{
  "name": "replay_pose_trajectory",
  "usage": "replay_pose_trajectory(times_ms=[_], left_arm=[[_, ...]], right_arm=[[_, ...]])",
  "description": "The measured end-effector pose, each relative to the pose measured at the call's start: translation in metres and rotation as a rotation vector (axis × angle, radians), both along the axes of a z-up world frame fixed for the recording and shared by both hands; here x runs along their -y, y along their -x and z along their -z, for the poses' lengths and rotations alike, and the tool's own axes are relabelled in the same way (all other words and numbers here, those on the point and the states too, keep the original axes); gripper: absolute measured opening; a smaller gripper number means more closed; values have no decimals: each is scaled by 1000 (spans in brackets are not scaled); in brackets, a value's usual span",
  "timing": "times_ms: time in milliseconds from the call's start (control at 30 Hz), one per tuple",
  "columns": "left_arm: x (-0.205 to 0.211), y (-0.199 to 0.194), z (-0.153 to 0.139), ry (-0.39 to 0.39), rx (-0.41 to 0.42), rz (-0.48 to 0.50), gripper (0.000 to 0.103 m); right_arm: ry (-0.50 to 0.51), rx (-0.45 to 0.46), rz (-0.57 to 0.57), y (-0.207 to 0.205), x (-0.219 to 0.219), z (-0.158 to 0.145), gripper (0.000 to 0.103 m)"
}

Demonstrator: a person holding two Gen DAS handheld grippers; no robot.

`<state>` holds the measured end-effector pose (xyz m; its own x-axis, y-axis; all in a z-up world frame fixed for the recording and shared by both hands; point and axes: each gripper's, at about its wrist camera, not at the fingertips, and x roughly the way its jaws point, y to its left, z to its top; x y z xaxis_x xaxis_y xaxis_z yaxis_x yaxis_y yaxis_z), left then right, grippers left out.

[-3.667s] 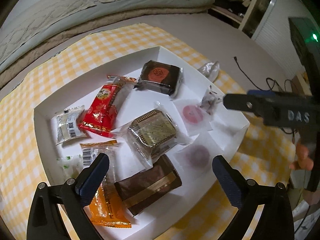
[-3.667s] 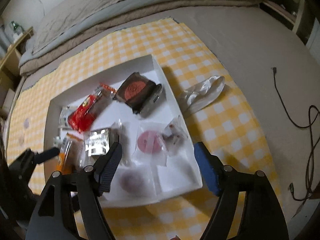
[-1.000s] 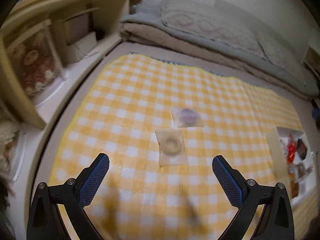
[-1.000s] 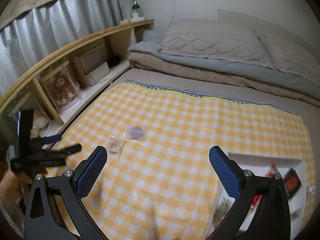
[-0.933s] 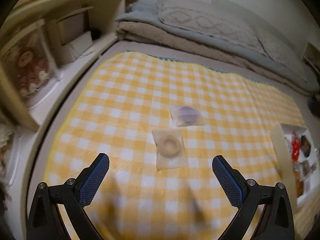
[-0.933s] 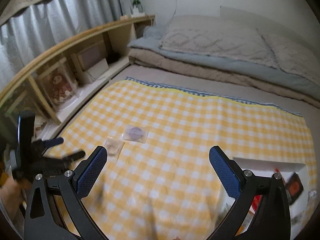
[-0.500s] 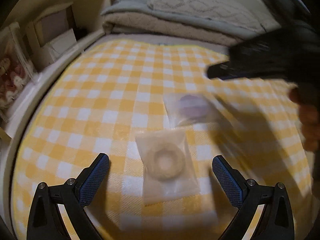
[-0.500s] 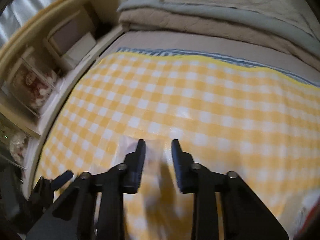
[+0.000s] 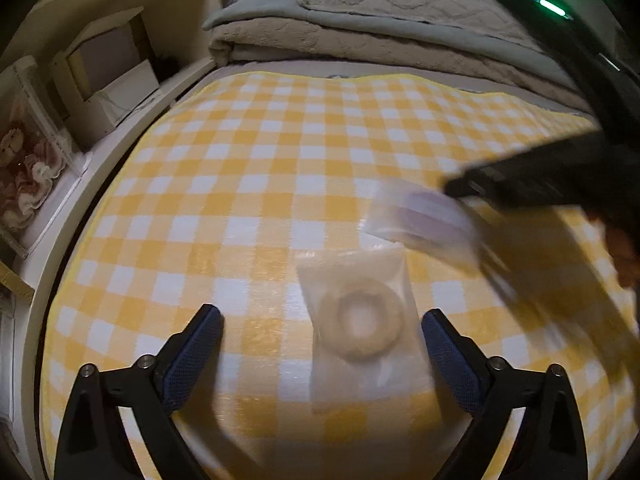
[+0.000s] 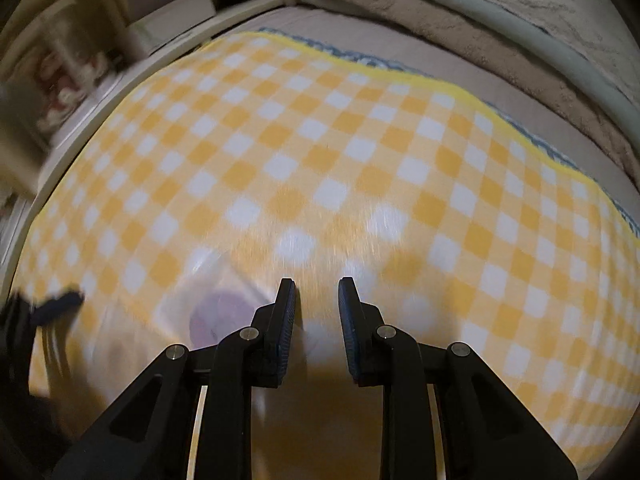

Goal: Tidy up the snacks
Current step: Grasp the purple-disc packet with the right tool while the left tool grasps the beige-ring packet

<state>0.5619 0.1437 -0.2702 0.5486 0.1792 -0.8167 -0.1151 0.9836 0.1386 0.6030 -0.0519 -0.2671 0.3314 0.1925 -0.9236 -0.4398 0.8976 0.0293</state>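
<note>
A clear packet with a pale ring-shaped snack (image 9: 362, 320) lies on the yellow checked cloth (image 9: 260, 184) between the fingers of my open left gripper (image 9: 320, 340), nearer the right finger. A second clear packet with a purple round snack (image 9: 424, 216) is just beyond it, blurred and tilted. My right gripper (image 10: 317, 312) has its jaws nearly closed, with a narrow gap. The purple packet (image 10: 218, 314) sits just left of its left finger (image 10: 285, 320); whether the jaws pinch its edge I cannot tell. The right gripper also shows from the right in the left wrist view (image 9: 540, 182).
A wooden shelf unit (image 9: 100, 68) with boxes and a doll runs along the left side. Folded blankets and a quilt (image 9: 380, 36) lie beyond the far edge of the cloth. The left gripper's fingertip (image 10: 56, 304) shows at the right wrist view's left edge.
Both grippers moved from the white snack tray to the two packets on the cloth. The right gripper's jaws went from wide open to nearly closed by the purple packet, which has tilted.
</note>
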Motion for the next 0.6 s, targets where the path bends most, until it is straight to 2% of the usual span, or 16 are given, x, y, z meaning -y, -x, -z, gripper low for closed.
replay_pose_trajectory(times_ms=[67,200,333,367,433,467,600], left_arm=[[-4,0,-1,-12,5,-8,87],[-8,4,-7,-30,11,-11,63],[-17,22,-18,-24,18,-28,57],[-18,26,-21,-20,20,-34,57],[-21,33,-25,0,23,-38,56],[-22,34,-27,6,24,-41,56],[-31,47,-35,30,45,-67,55]], right_arm=[[1,-17,-25,13,6,-1,23],[2,-58,-62,41,14,-3,23],[-84,-96,17,47,26,-11,26],[-116,-100,42,46,27,-13,31],[-190,-110,95,44,28,-16,68],[-202,-108,109,44,26,-16,72],[-147,-89,99,46,-5,-6,72]])
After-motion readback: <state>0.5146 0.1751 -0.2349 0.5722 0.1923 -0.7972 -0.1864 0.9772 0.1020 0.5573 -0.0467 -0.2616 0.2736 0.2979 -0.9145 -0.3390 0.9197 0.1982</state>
